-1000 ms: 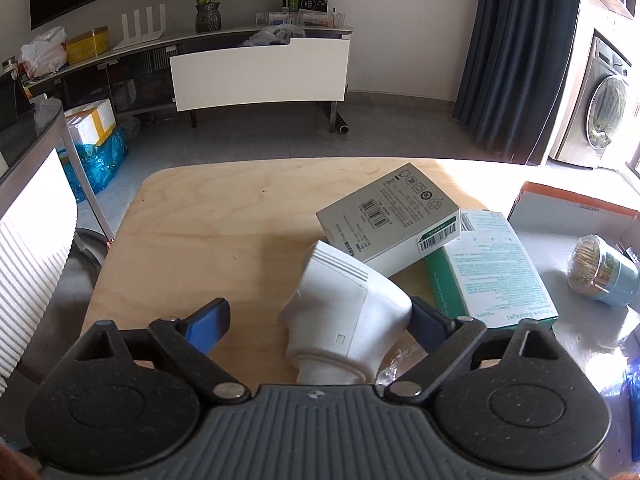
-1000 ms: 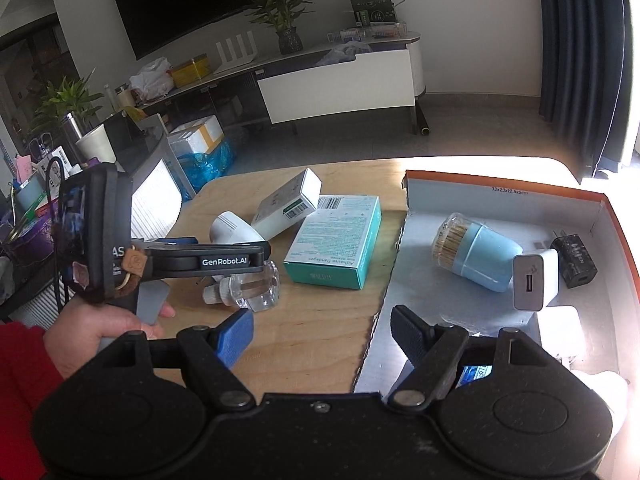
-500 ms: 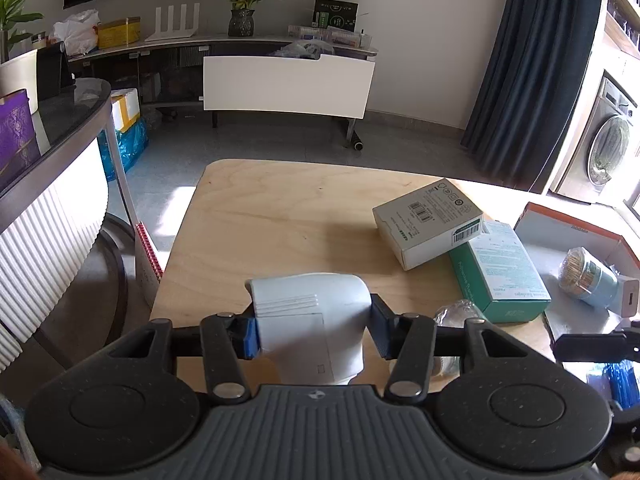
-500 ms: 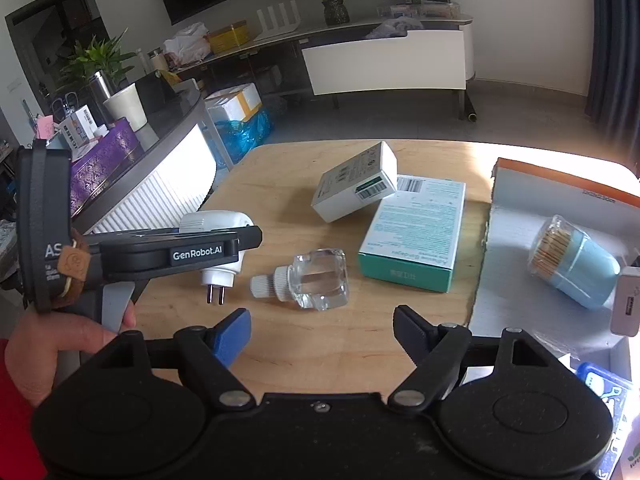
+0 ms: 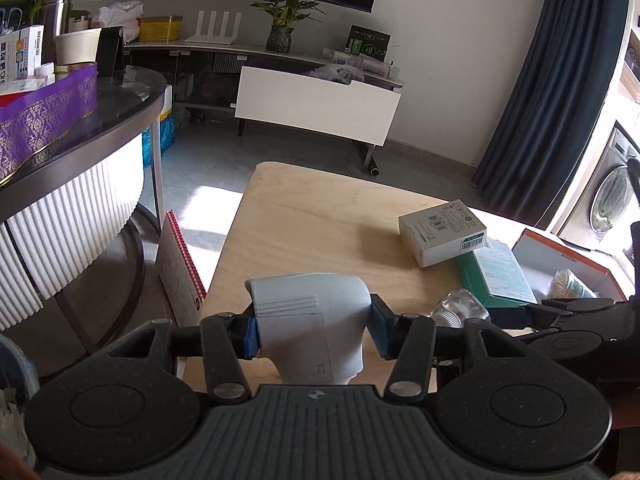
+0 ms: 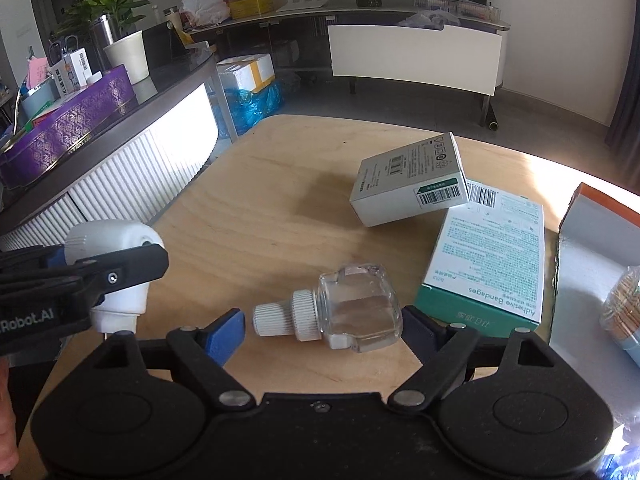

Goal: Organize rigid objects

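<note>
— white plastic first: the left gripper (image 5: 314, 330) is clamped on the white plug adapter (image 5: 310, 322), a blue pad pressed to each flank. can you see it from the other side?

— yes. in the right wrist view the same adapter (image 6: 114, 268) sits at the far left, pinched in the black fingers, its metal prongs pointing down; whether it clears the wooden table (image 6: 272, 208) i cannot tell.

— and the right gripper (image 6: 320, 332)?

— its jaws have just been opening and stand wide. the clear glass bottle (image 6: 352, 308) lies on its side on the wood between them, white screw cap toward the blue pad. the blue pad is off the cap; at the glass end i cannot tell (the dark finger hides behind the bottle).

— the rest?

— a white box (image 6: 412, 182) with barcodes lies tilted, one end propped on the corner of the teal adhesive bandages box (image 6: 492, 260), which lies flat just right of the bottle. beyond that is the orange-edged tray (image 6: 588, 220) with a cotton swab jar (image 6: 624, 312) lying in it at the frame edge.

— from the left wrist view, the bottle (image 5: 460, 308) shows just right of the adapter, with the right gripper's black body close beside it.
</note>
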A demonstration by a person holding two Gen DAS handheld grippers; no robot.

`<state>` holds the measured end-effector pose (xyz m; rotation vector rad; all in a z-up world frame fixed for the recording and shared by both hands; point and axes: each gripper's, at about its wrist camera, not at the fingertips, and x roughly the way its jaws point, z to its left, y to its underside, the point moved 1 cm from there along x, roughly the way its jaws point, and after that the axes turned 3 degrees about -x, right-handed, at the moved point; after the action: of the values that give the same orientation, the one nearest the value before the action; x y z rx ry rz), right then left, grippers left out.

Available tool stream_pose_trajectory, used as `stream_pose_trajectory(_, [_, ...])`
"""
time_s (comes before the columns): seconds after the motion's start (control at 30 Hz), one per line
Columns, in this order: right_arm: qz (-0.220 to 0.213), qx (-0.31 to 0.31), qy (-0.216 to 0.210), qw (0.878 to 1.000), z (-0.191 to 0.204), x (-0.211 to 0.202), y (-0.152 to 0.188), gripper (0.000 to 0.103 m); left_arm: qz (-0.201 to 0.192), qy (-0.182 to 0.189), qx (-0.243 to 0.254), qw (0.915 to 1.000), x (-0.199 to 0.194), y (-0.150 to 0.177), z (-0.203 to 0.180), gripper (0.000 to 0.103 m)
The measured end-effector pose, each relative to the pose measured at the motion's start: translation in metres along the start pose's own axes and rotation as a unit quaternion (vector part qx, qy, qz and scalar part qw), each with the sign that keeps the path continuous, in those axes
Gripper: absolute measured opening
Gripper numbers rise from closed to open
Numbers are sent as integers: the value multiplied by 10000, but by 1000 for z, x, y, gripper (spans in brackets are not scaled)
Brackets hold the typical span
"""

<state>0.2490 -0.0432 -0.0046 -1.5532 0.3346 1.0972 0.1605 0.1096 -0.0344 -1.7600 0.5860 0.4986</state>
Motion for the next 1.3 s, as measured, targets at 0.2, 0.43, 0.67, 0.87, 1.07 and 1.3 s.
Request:
stream_pose_trajectory(0.2, [-101,-336,-125,9993,0,6,-4,93,-87,53,-78,9999,-1,2,6,52])
stream_pose_trajectory(0.43, [-177,-193,-206,9994,3,-8,5,93,-124,133,-29,9998,-4,3,2,52])
stream_pose_trajectory(0.67, [-521,60,-21,9986,3,-57,11,93,-196,194,62,9996,-21,2,-10,52])
stream_pose_trajectory(0.87, [-674,218,100,9974,6,-104,29,92,-215,409,176,9988,-47,13,-30,52])
stream_pose_trajectory(1.07, [-714,532,275,9957,2,-138,52,93,-308,429,339,9980,-72,20,-47,52])
stream_pose_trajectory(1.3, [-846,890,506,9911,-4,-169,76,93,-413,432,446,9972,-92,32,-66,52])
